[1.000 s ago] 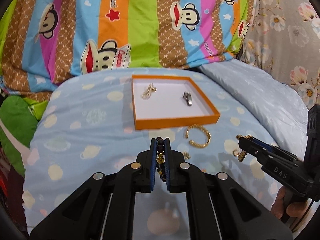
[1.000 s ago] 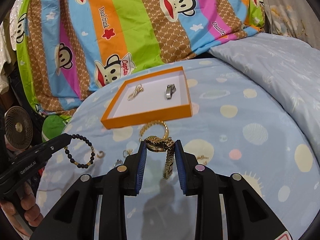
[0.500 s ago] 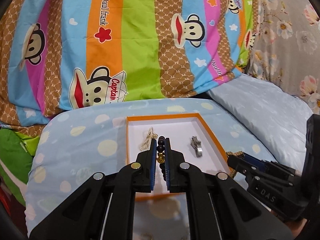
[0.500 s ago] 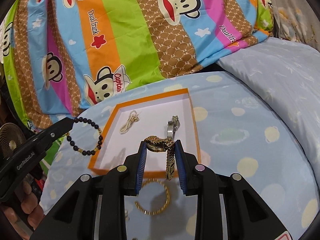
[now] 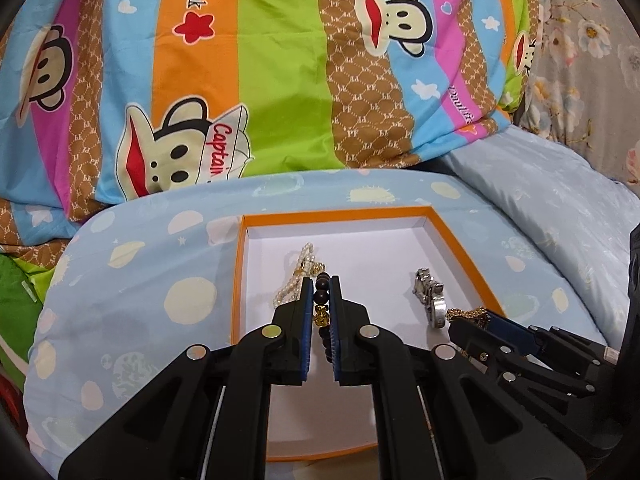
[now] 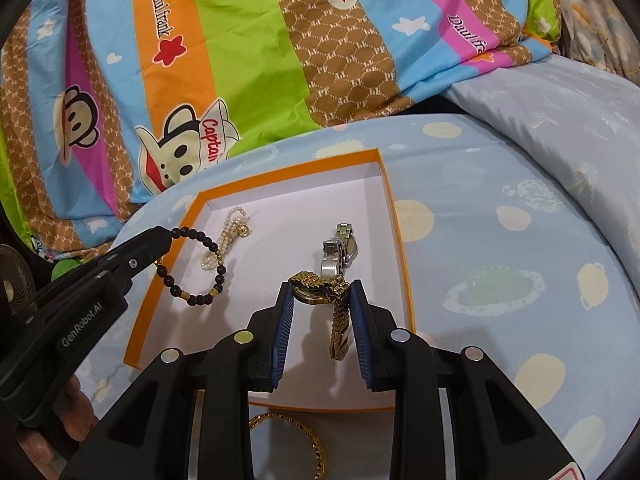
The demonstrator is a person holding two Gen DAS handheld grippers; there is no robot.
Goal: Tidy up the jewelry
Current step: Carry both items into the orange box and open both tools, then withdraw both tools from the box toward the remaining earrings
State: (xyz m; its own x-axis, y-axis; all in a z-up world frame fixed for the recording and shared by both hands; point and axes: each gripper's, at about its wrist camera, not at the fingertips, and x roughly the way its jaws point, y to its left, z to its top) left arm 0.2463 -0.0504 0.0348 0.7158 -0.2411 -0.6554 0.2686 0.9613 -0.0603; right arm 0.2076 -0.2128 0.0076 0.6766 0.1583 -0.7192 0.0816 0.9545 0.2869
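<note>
The shallow orange-rimmed cardboard box w/ white floor (image 6: 394, 216) sits on the pale blue planet-print bedsheet (image 6: 500, 240), and two pcs already lie inside: a small string of cream pearl beads w/ a gold charm (image 6: 230, 236) toward the far left, and a silver metal-link wristwatch (image 6: 340, 250) toward the right

Two more are on the way in. The left gripper (image 5: 321, 300) has its tongs pinched together on a dark brown wooden-bead bracelet w/ gold spacers (image 6: 196, 268), which dangles as a loop over the box's left half, above the floor, just beside the pearls. The right gripper (image 6: 320, 304) is clamped on a gold metal-link wristwatch (image 6: 316, 286), case up between the pads, strap hanging down; it hovers over the near-right part of the box, close to the silver watch but not touching as far as I can tell

Outside the box, a gold chain-link bangle (image 6: 296, 444) lies on the sheet at the near edge, partly hidden under the right gripper

So I'd say roughly halfway: two in, two held over the box awaiting release, at least one left to fetch. Whether more bits lie on the bed below the view, can't tell
</note>
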